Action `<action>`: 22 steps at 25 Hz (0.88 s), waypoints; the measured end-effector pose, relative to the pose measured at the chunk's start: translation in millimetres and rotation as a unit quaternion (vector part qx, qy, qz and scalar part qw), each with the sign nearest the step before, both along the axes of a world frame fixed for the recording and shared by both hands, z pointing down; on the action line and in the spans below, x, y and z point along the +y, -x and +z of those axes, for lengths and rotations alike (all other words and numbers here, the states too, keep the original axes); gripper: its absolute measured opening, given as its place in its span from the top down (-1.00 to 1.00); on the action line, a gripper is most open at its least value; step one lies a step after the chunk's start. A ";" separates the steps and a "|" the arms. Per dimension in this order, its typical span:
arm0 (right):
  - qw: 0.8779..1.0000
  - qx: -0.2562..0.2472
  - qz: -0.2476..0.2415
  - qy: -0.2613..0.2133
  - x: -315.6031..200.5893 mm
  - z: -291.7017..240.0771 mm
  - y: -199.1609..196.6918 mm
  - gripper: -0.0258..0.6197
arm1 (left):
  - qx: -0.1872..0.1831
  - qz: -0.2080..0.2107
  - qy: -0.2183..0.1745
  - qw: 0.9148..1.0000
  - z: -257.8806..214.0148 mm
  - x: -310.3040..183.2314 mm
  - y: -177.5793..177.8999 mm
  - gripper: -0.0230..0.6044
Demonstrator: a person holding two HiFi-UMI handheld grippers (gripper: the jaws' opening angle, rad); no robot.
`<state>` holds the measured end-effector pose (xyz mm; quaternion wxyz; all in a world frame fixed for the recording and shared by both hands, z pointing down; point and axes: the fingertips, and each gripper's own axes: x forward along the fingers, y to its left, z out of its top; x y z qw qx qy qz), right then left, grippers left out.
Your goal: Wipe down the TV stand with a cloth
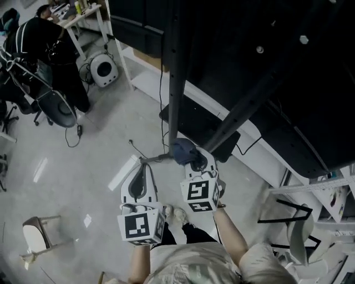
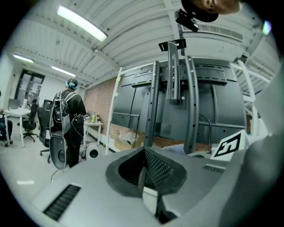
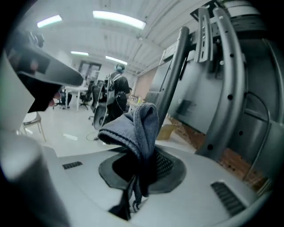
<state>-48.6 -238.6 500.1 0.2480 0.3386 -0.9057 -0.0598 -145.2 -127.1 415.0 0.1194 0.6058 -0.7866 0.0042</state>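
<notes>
The TV stand's dark upright pole [image 1: 173,83] rises from a black base [image 1: 202,132] on the floor, under a big black screen [image 1: 288,83]. My right gripper [image 1: 193,158] is shut on a blue-grey cloth [image 1: 184,151], held against the foot of the pole. In the right gripper view the cloth [image 3: 135,126] bunches up out of the right gripper [image 3: 142,155], with the stand's curved struts [image 3: 226,88] close behind. My left gripper [image 1: 145,163] hovers just left of the pole, shut and holding nothing. The left gripper view shows the left gripper [image 2: 144,153] pointing at the stand's uprights [image 2: 151,102].
A person in black [image 1: 41,41] stands at the far left by a white table [image 1: 83,14] and an office chair [image 1: 55,108]. A round white device [image 1: 103,69] sits by the table leg. Cables [image 1: 72,138] trail on the floor. A small stool [image 1: 36,233] is near left, a white rack [image 1: 310,222] right.
</notes>
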 end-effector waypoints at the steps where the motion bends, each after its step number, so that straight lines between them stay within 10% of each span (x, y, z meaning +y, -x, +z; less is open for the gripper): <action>1: 1.000 -0.024 -0.005 -0.001 9.7 -18.8 -0.6 0.74 | -0.003 -0.002 -0.006 1.000 -10.4 3.1 -0.1 0.88; 13: 0.944 -0.311 -0.063 0.087 84.2 -139.9 -3.0 0.74 | -0.060 0.004 -0.081 0.995 -90.0 15.5 -5.3 0.88; 22: 0.926 -0.366 -0.068 0.069 89.2 -169.4 -9.1 0.74 | -0.073 0.009 -0.101 0.992 -108.8 24.6 -3.0 0.88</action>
